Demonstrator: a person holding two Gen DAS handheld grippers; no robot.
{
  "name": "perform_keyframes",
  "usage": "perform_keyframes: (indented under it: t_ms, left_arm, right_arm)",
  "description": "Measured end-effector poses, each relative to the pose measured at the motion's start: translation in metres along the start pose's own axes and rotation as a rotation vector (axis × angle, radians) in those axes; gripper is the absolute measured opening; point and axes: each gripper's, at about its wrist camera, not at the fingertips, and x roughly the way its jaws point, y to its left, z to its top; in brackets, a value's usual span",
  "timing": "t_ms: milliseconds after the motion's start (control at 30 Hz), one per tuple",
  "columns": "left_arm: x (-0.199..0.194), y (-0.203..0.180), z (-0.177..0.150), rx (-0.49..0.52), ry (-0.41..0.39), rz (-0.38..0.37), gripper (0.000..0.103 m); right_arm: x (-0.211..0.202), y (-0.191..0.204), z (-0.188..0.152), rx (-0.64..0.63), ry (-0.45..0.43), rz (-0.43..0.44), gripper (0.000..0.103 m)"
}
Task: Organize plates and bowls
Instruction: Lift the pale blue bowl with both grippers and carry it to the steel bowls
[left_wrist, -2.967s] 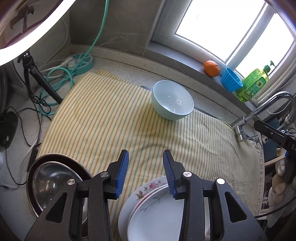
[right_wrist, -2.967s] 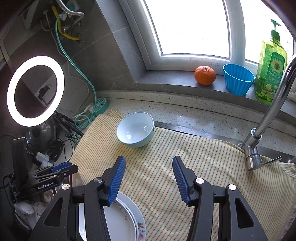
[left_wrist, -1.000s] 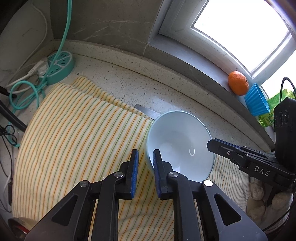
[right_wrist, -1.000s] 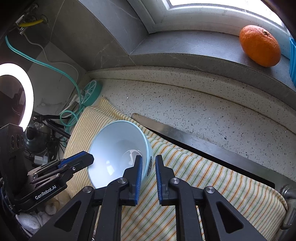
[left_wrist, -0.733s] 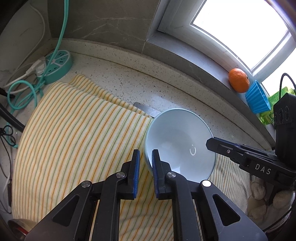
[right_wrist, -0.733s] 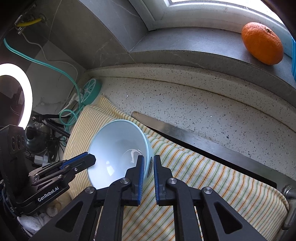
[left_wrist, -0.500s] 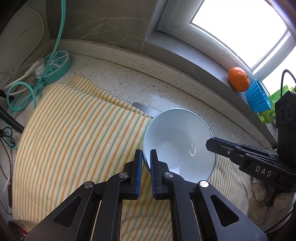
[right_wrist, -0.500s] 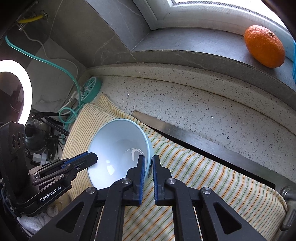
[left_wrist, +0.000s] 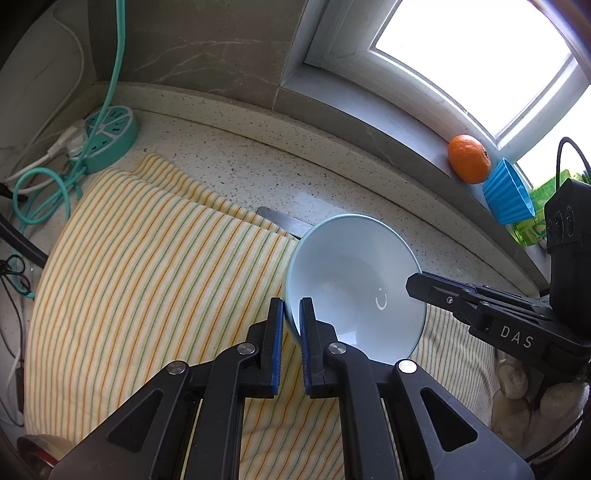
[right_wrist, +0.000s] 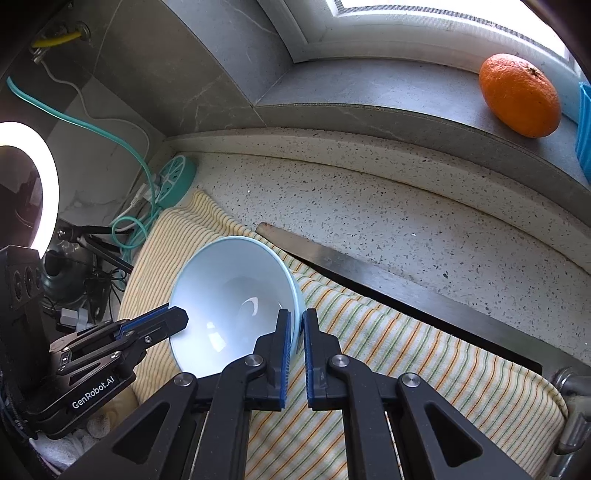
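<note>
Pale blue bowl (left_wrist: 354, 280) in the lower middle of both frames, on the striped cloth (left_wrist: 147, 280) below the window ledge. Left gripper (left_wrist: 291, 321) pinched onto the rim's left edge, one pad inside, one outside. Right gripper (right_wrist: 297, 332) clamped the same way on the opposite, right edge. Bowl straight ahead of both, caught between them; round, so no long axis to favour. Neither hand nearer. Possibly tipped or just off the cloth, hard to tell through the fisheye. Next: lift evenly, both grips level.
</note>
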Motion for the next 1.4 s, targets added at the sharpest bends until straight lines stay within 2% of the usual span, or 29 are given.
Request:
perform_keyframes:
  t_ms: [600, 1400]
  left_arm:
    - [-0.031, -0.009, -0.007, 0.03, -0.034, -0.024, 0.007]
    - [-0.095, 0.008, -0.042, 0.056, -0.084, -0.059, 0.007]
  right_arm:
    - [-0.029, 0.009, -0.012, 0.005, -0.027, -0.021, 0.006]
    - [-0.069, 0.067, -0.049, -0.024, -0.073, -0.047, 0.006]
